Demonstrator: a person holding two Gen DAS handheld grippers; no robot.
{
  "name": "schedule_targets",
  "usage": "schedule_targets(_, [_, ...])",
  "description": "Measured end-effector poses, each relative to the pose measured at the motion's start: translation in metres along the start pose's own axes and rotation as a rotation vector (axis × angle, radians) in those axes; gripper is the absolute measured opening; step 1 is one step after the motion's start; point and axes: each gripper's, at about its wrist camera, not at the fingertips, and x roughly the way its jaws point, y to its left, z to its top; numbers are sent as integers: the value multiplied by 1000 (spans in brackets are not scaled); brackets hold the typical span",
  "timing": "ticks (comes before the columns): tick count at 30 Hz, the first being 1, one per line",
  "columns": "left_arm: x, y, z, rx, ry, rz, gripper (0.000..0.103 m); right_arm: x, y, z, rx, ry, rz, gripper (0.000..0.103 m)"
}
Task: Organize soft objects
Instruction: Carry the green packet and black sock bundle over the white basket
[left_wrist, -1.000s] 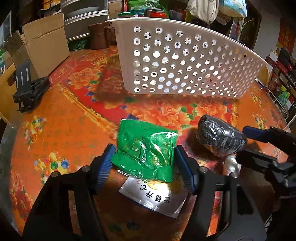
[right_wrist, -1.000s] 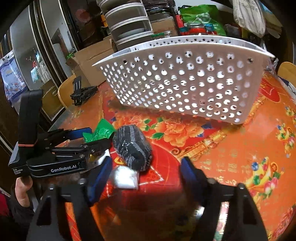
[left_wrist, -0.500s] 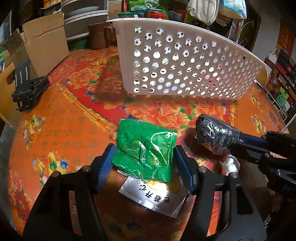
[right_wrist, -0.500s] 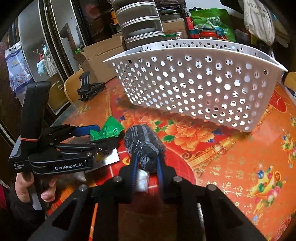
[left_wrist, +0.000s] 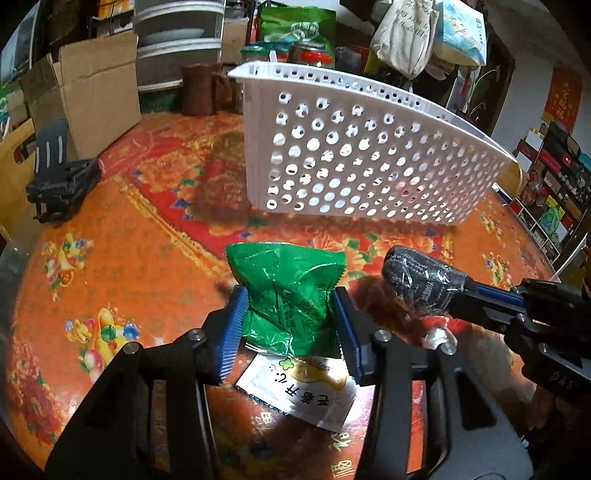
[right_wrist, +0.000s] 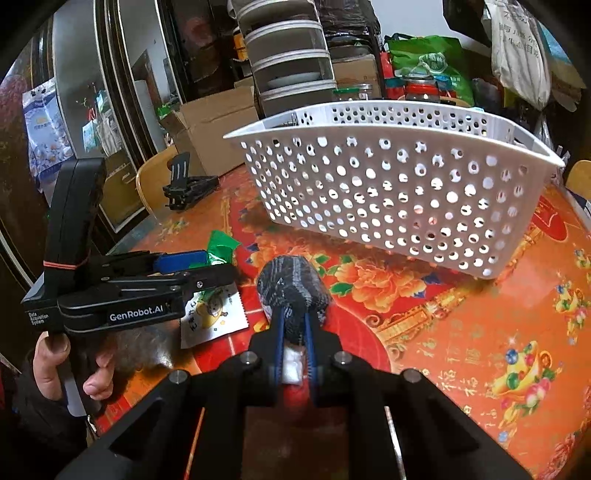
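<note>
My left gripper (left_wrist: 289, 314) is shut on a crinkled green packet (left_wrist: 288, 284), pinching its lower part just above the table; the packet also shows in the right wrist view (right_wrist: 218, 247). My right gripper (right_wrist: 293, 325) is shut on a dark grey wrapped roll (right_wrist: 291, 291) and holds it off the table; the roll also shows in the left wrist view (left_wrist: 421, 284). A white perforated basket (left_wrist: 354, 155) stands behind both, also in the right wrist view (right_wrist: 399, 192). A white printed sachet (left_wrist: 303, 395) lies under the left gripper.
The table has a red and orange flowered cloth (left_wrist: 122, 258). A black folded stand (left_wrist: 59, 184) lies at the far left by a cardboard box (left_wrist: 92, 85). A small silver packet (left_wrist: 439, 336) lies by the right gripper. Shelves and bags crowd the back.
My right gripper closed on the dark roll and lifted it. My left gripper closed on the green packet, which now bunches between the pads.
</note>
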Motion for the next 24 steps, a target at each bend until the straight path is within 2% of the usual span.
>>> schedule_targets(9, [-24, -8, -4, 33, -97, 12, 42, -12, 1, -1, -10, -54, -12, 9])
schedule_targets(15, [-37, -15, -6, 54, -112, 5, 42, -22, -2, -2, -4, -92, -7, 9])
schedule_targets(24, [-70, -36, 1, 89, -162, 16, 42, -67, -6, 7, -17, -184, -37, 9])
